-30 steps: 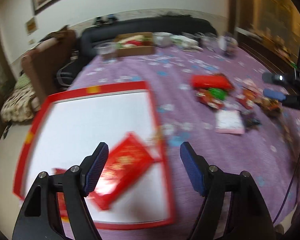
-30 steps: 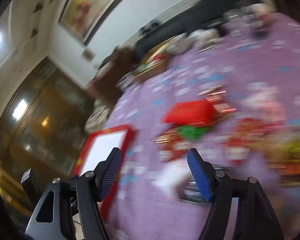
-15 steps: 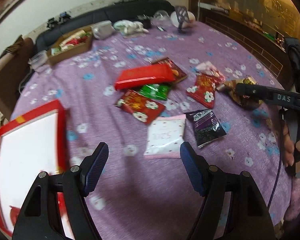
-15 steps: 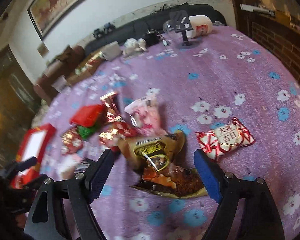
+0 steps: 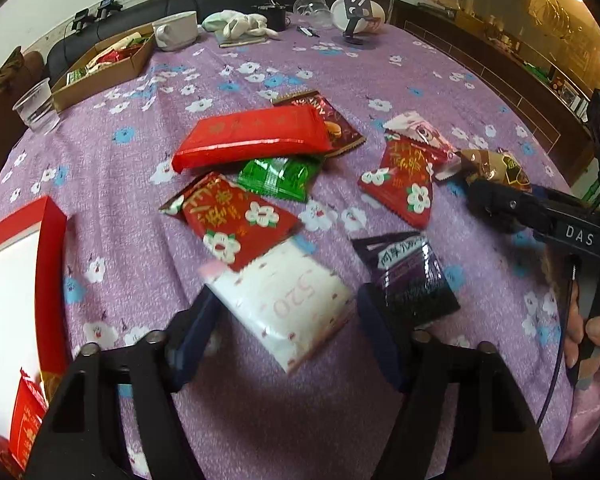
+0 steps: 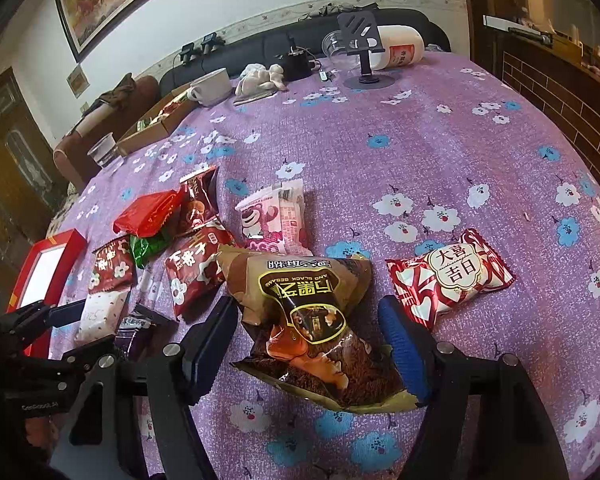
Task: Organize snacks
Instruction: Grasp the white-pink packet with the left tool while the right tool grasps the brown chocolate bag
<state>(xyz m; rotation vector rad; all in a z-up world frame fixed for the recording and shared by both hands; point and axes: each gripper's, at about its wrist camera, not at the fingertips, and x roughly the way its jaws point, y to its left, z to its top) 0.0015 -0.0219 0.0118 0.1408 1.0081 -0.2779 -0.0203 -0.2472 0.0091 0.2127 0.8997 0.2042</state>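
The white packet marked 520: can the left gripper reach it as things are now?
Probably yes. The left gripper is open with the white packet between its fingers; only a red flowered packet overlaps its far corner.

Snack packets lay scattered flat on the purple floral cloth. White pink-printed packet (image 5: 286, 304) overlapped by red flowered packet (image 5: 236, 220); long red bar (image 5: 252, 136) over green packet (image 5: 278, 176); black-purple packet (image 5: 410, 276) to the right. Crumpled brown bag (image 6: 312, 320) sat beside red-white packet (image 6: 448, 276), pink bear packet (image 6: 274, 216) behind it.
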